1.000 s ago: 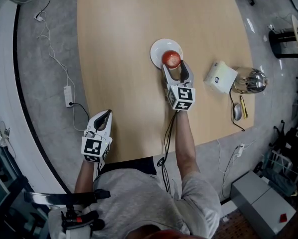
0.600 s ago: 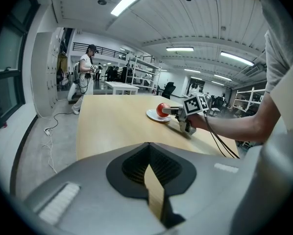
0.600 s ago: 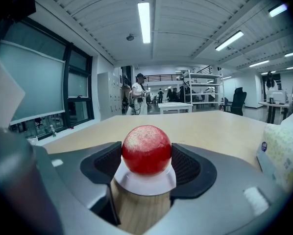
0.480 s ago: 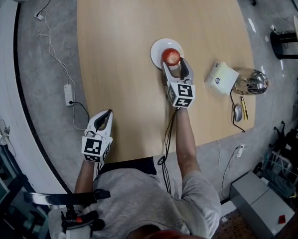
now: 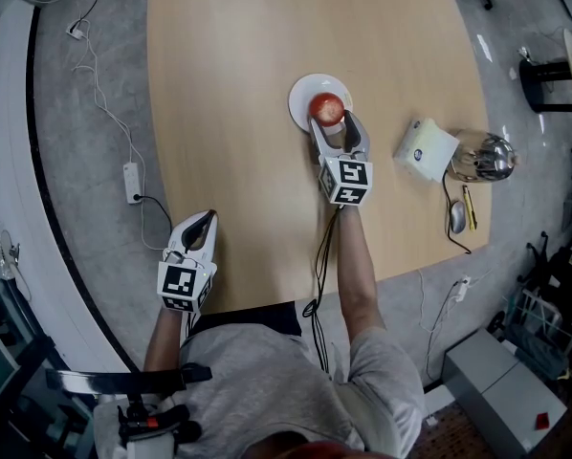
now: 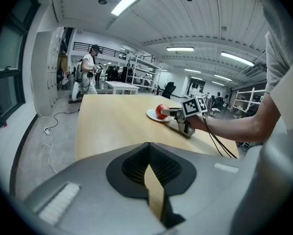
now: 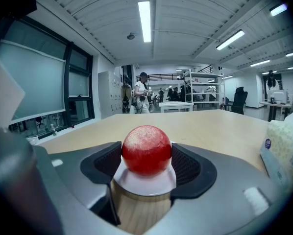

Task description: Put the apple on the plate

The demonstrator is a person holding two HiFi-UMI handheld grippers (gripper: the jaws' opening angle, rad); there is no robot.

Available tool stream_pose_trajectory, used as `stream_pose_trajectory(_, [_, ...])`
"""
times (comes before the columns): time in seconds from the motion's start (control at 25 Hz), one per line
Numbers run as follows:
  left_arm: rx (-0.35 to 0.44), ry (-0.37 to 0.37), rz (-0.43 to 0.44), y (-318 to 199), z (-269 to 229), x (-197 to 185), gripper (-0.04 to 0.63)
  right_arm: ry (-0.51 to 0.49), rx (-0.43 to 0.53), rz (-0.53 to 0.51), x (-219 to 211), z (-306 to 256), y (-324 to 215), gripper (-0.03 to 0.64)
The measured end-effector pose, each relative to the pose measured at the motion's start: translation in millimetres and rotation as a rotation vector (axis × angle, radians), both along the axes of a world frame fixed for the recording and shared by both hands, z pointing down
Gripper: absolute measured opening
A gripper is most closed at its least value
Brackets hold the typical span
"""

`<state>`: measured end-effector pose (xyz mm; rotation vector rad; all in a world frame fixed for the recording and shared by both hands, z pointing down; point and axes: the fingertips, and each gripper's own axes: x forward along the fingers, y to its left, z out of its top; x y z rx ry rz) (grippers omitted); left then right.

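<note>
**Red apple on the plate, right tongs closed around it**

The round red apple [image 5: 326, 108] sits on the small white round plate [image 5: 300, 88], which lies near the middle of the light wooden table [image 5: 229, 75], somewhat toward the right edge. The right gripper [image 5: 332, 121] reaches in from the near side with one jaw on each side of the apple. In the right gripper view both black ribbed pads [image 7: 106, 163] press against the fruit's sides, and the plate's rim shows just beneath it.

The left gripper [image 5: 207, 221] is well apart from the plate, at the table's near-left corner. Its jaws are pressed together at the tips with nothing between them, and only a thin sliver of tabletop shows below.

Near the right edge stand a white tissue box [image 5: 424, 148] and a shiny metal vessel [image 5: 480, 156] just beside it. A grey computer mouse [image 5: 455, 215] and a yellow pen [image 5: 469, 206] lie nearer the person.
</note>
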<state>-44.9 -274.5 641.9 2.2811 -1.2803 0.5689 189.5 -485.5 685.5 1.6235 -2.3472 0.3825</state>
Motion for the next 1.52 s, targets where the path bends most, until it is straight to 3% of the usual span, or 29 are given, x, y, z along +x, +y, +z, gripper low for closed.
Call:
stream_pose_trajectory(0.6, [0.013,0.011,-0.005,-0.4,-4.9,1.4,0.020,-0.022,-0.001,0.016,3.1,-2.5,0.2,0.344])
stream_pose_trajectory(1.52, [0.082,0.026,0.018,22.2,-34.4,-2.2,0.020,-0.017,0.077,0.048,10.2,-53.8,34.8,0.345])
